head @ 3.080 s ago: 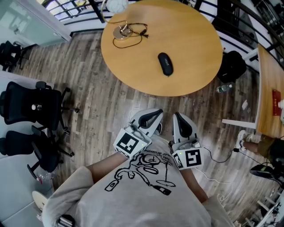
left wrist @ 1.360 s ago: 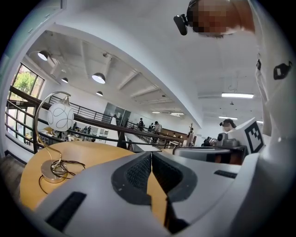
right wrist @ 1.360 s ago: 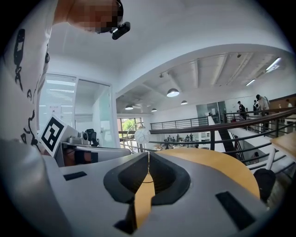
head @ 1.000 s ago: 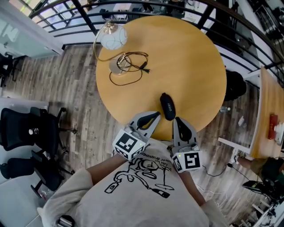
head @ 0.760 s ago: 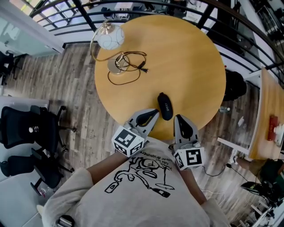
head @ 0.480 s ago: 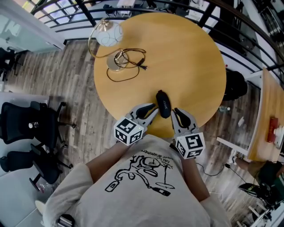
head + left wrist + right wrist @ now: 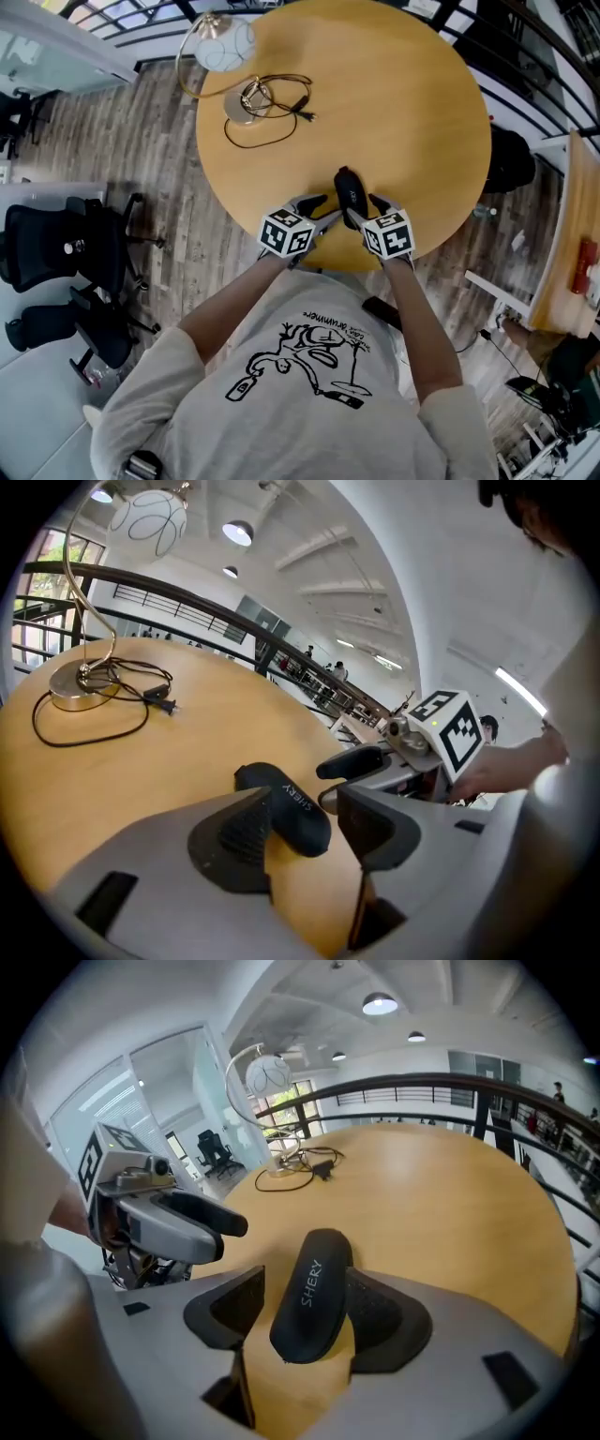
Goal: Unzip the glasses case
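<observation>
A black zipped glasses case [image 7: 351,195] with white lettering lies near the front edge of the round wooden table [image 7: 394,94]. Both grippers are down at the table on either side of it. My left gripper [image 7: 322,210] comes in from the left; in the left gripper view the near end of the case [image 7: 286,803] sits between its opening jaws [image 7: 305,825], with a gap on the right side. My right gripper [image 7: 364,208] straddles the case [image 7: 314,1293] too, its jaws [image 7: 305,1309] opening and a gap at the left pad [image 7: 230,1307].
A lamp with a glass globe [image 7: 225,42], a round base [image 7: 246,103] and a black cable [image 7: 272,117] stands at the table's far left. Office chairs [image 7: 66,244] are on the floor to the left. Another table [image 7: 562,234] is at the right.
Both grippers dropped from in front of the person's chest down onto the table. Their jaws went from shut to open and now flank the case.
</observation>
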`<state>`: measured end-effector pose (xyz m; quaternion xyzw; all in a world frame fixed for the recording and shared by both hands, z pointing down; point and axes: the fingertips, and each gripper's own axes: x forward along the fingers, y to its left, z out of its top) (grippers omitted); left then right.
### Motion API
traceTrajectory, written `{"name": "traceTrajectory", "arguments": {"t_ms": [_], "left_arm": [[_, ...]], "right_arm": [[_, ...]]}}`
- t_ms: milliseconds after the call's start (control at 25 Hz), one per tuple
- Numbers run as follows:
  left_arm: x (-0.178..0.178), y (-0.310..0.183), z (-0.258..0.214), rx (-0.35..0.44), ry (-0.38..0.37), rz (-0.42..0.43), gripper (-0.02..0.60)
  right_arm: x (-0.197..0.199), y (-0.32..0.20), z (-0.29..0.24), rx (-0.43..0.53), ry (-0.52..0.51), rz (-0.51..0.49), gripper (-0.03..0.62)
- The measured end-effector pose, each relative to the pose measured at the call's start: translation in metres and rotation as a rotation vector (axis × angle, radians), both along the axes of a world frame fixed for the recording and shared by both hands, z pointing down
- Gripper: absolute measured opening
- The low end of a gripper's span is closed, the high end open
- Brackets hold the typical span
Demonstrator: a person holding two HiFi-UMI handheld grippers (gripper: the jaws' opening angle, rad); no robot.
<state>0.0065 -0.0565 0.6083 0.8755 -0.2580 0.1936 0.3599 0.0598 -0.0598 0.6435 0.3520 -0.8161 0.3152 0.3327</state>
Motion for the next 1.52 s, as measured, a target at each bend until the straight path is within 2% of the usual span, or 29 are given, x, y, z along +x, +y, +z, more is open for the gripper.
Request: {"name": "traceTrajectory", "arguments": {"t_ms": [160, 320, 640, 720, 880, 960, 1120, 1240, 1360, 1440, 1520], "left_arm": [[0.002, 0.008, 0.025, -0.052, -0.025, 0.022, 0.236], [0.003, 0.005, 0.034, -0.075, -0.018, 0.014, 0.245], [0.0, -0.003, 0.034, -0.108, 0.022, -0.018, 0.247], [0.003, -0.004, 0.03, -0.139, 0.076, -0.034, 0.258], [0.007, -0.013, 0.015, -0.267, 0.282, -0.119, 0.332], [0.009, -0.019, 0.003, -0.304, 0.371, -0.148, 0.36], [0.02, -0.025, -0.023, -0.341, 0.486, -0.123, 0.36], [0.032, -0.025, -0.041, -0.352, 0.543, -0.082, 0.36], [0.036, -0.026, -0.05, -0.326, 0.554, -0.069, 0.359], [0.036, -0.025, -0.052, -0.311, 0.544, -0.068, 0.272], [0.035, -0.026, -0.053, -0.296, 0.527, -0.064, 0.256]], "right_arm": [[-0.006, 0.0, 0.035, -0.091, 0.013, 0.007, 0.305], [-0.007, -0.004, 0.061, -0.129, 0.042, 0.007, 0.316], [-0.014, -0.004, 0.07, -0.186, -0.109, 0.096, 0.308], [-0.011, -0.005, 0.059, -0.188, -0.173, 0.136, 0.305], [-0.013, -0.005, 0.015, -0.174, -0.327, 0.174, 0.305], [-0.015, -0.004, -0.011, -0.152, -0.391, 0.166, 0.305], [-0.022, 0.001, -0.05, -0.125, -0.488, 0.123, 0.305], [-0.03, 0.006, -0.068, -0.116, -0.541, 0.088, 0.305], [-0.037, 0.013, -0.077, -0.114, -0.569, 0.065, 0.305], [-0.04, 0.016, -0.078, -0.107, -0.572, 0.059, 0.307], [-0.039, 0.017, -0.078, -0.097, -0.562, 0.059, 0.308]]}}
